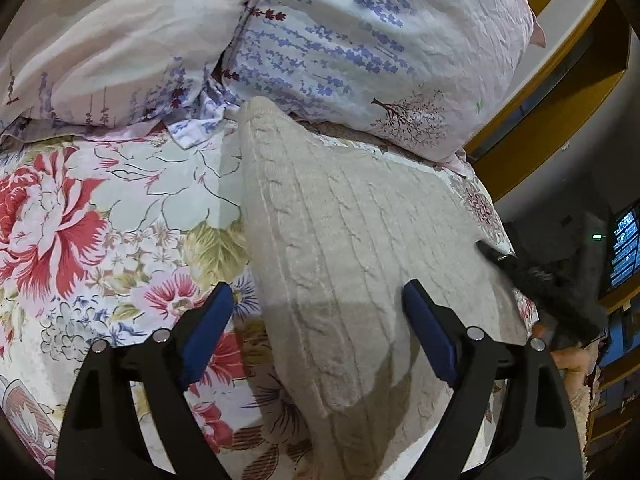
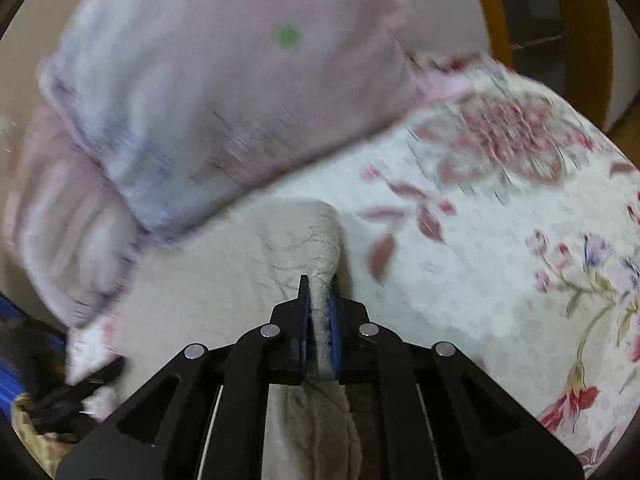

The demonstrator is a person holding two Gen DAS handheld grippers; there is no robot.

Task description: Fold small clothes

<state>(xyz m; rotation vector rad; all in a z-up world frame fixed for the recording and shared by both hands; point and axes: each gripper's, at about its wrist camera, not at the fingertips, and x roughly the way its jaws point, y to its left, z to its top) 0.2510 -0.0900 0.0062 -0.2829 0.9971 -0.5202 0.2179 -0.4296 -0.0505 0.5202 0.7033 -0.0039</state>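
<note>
A beige cable-knit garment [image 1: 340, 248] lies on a floral bedsheet [image 1: 100, 220], stretched from the pillows toward me. My left gripper [image 1: 320, 300] is open, its blue-padded jaws wide apart just above the garment's near part, holding nothing. The right gripper shows blurred at the garment's right edge in the left wrist view [image 1: 520, 276]. In the right wrist view, my right gripper [image 2: 319, 292] is shut on a bunched fold of the beige garment [image 2: 296, 236], which hangs below the jaws too. That view is motion-blurred.
Two pillows with lavender print [image 1: 340, 40] lie at the head of the bed, also in the right wrist view [image 2: 220, 80]. A yellow wooden frame [image 1: 560, 92] and dark shelves stand to the right. The floral bedsheet [image 2: 500, 240] spreads right of the garment.
</note>
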